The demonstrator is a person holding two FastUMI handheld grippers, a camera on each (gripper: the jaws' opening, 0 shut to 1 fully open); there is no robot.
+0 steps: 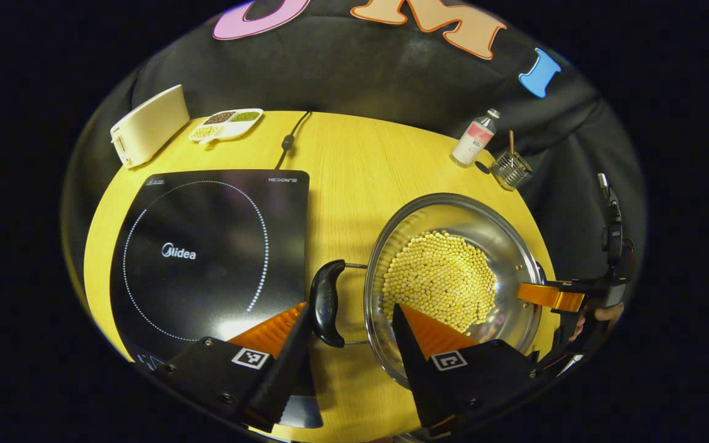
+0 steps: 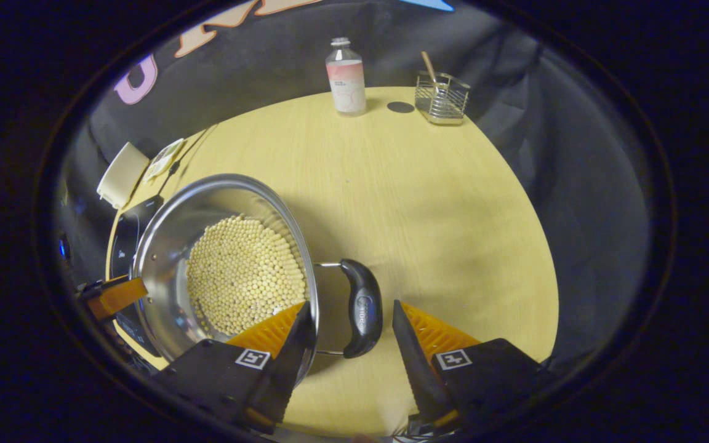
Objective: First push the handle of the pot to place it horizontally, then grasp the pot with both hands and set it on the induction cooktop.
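Left claw [image 1: 351,323]: I hold it spread around the pot's left handle [image 1: 326,303], ready to pinch.
Right claw [image 2: 351,323]: spread around the right handle [image 2: 362,306] too.
Pot [image 1: 453,212]: both sides lift level.

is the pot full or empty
Partly filled: pale round beans cover the bottom of the pot, with the bare steel wall showing above them.

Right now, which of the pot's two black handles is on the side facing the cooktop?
The handle between the left claw's fingers: it sits between the pot and the cooktop. The other handle points toward bare table.
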